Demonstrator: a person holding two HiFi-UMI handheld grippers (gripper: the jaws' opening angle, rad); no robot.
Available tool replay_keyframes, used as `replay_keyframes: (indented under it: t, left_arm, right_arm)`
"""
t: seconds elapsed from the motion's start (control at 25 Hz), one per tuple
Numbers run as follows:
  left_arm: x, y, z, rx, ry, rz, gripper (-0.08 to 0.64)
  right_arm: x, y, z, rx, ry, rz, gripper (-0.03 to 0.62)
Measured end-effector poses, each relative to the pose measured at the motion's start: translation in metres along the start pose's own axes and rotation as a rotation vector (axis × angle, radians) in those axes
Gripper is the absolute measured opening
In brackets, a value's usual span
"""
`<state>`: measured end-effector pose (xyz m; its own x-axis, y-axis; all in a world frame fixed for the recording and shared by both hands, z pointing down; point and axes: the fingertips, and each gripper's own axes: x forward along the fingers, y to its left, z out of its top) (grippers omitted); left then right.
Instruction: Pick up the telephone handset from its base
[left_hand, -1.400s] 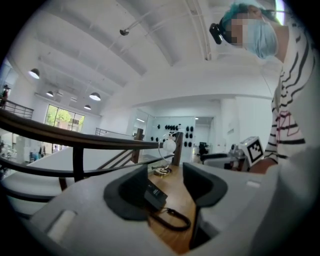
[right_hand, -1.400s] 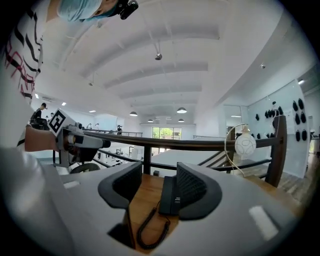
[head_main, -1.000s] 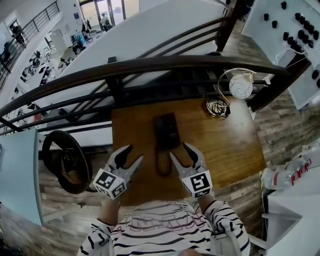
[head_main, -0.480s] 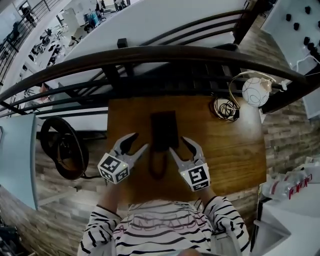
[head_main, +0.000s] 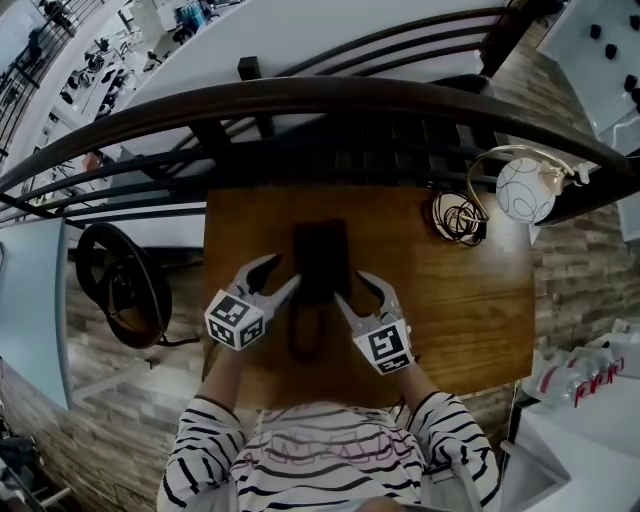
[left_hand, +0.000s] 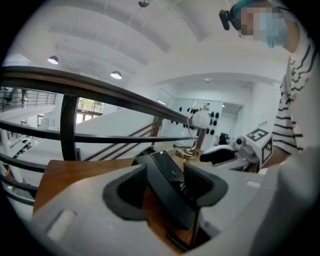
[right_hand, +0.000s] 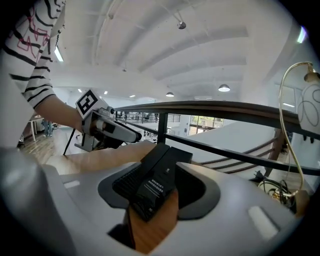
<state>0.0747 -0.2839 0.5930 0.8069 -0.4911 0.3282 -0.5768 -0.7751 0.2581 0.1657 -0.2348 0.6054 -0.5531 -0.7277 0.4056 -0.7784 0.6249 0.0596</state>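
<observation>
Black telephone handset (head_main: 306, 260) lies on its base (head_main: 336, 255), mid wooden table (head_main: 470, 300). L gripper (head_main: 281, 273) at phone's 8 o'clock, jaws wide apart, nothing held; phone shows btwn them. R gripper (head_main: 354, 289) at 5 o'clock, jaws apart too, holding nothing. Cord (head_main: 303, 335) loops at 6 o'clock. White ball lamp (head_main: 524, 190) at table's 2 o'clock corner.
</observation>
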Motion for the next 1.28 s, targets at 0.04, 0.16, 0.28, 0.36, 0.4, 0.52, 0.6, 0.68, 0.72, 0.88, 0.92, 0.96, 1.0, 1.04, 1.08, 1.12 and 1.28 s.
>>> replay_keyframes:
  t: [0.04, 0.16, 0.28, 0.36, 0.4, 0.52, 0.6, 0.68, 0.72, 0.88, 0.92, 0.96, 1.0, 1.04, 1.08, 1.12, 1.28]
  left_arm:
    - [0.003, 0.002, -0.003, 0.001, 0.008, 0.005, 0.229]
    - [0.015, 0.009, -0.012, -0.014, 0.023, 0.014, 0.229]
    - [0.025, 0.016, -0.02, -0.055, 0.034, 0.019, 0.229]
    - [0.029, 0.02, -0.026, -0.084, 0.045, 0.022, 0.229]
    - [0.032, 0.022, -0.029, -0.1, 0.051, 0.022, 0.229]
    - [0.038, 0.023, -0.038, -0.162, 0.07, 0.009, 0.238]
    - [0.042, 0.024, -0.041, -0.211, 0.077, -0.01, 0.241]
    - [0.045, 0.025, -0.043, -0.253, 0.084, -0.026, 0.244]
    - [0.046, 0.026, -0.044, -0.269, 0.089, -0.03, 0.245]
    - [0.051, 0.029, -0.05, -0.327, 0.106, -0.037, 0.249]
    - [0.052, 0.028, -0.051, -0.346, 0.109, -0.043, 0.249]
    - [0.054, 0.027, -0.053, -0.365, 0.113, -0.052, 0.249]
    - [0.056, 0.027, -0.054, -0.382, 0.115, -0.06, 0.249]
    - [0.058, 0.027, -0.055, -0.397, 0.117, -0.067, 0.249]
    - [0.059, 0.027, -0.055, -0.408, 0.118, -0.074, 0.249]
    - [0.06, 0.026, -0.055, -0.418, 0.12, -0.081, 0.246]
    - [0.061, 0.024, -0.056, -0.445, 0.125, -0.101, 0.17]
  right_arm:
    - [0.004, 0.0, -0.004, -0.009, 0.009, 0.008, 0.204]
    - [0.013, 0.0, -0.015, -0.034, 0.028, 0.025, 0.202]
    - [0.023, 0.001, -0.026, -0.066, 0.044, 0.04, 0.198]
    - [0.029, 0.003, -0.032, -0.101, 0.057, 0.051, 0.196]
    - [0.032, 0.005, -0.036, -0.12, 0.065, 0.057, 0.196]
    - [0.04, 0.009, -0.047, -0.172, 0.097, 0.081, 0.196]
    - [0.045, 0.011, -0.053, -0.195, 0.119, 0.094, 0.196]
    - [0.047, 0.011, -0.056, -0.206, 0.129, 0.104, 0.198]
    - [0.047, 0.011, -0.056, -0.212, 0.129, 0.108, 0.196]
    - [0.047, 0.012, -0.058, -0.253, 0.136, 0.12, 0.193]
    - [0.047, 0.012, -0.058, -0.26, 0.139, 0.121, 0.195]
    - [0.047, 0.011, -0.059, -0.265, 0.141, 0.121, 0.195]
    - [0.047, 0.011, -0.058, -0.269, 0.14, 0.119, 0.195]
    - [0.047, 0.011, -0.058, -0.272, 0.139, 0.118, 0.193]
    - [0.047, 0.011, -0.057, -0.275, 0.135, 0.116, 0.194]
    - [0.048, 0.011, -0.056, -0.275, 0.132, 0.114, 0.194]
    - [0.048, 0.011, -0.057, -0.283, 0.125, 0.108, 0.195]
